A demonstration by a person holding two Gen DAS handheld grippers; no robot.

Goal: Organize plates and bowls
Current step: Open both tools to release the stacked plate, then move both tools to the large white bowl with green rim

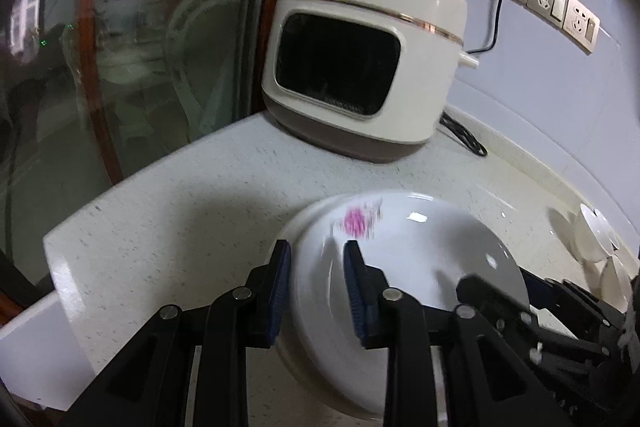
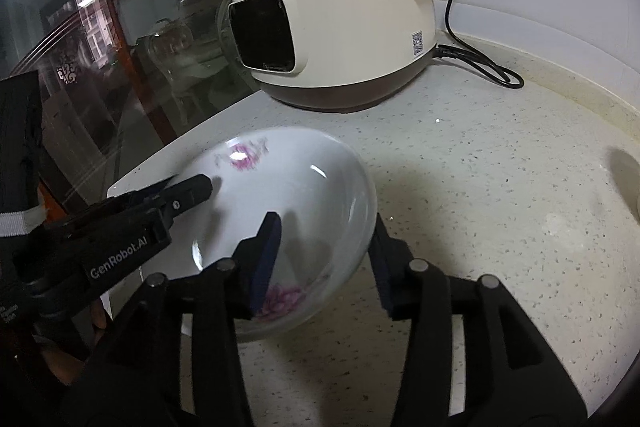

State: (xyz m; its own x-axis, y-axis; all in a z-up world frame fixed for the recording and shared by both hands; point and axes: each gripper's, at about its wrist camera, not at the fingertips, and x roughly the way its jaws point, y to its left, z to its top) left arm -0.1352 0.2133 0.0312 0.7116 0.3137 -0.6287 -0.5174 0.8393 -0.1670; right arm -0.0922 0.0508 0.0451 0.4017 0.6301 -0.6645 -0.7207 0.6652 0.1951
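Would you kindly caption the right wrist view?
Both grippers straddle the rim of a floral bowl before a cream cooker.
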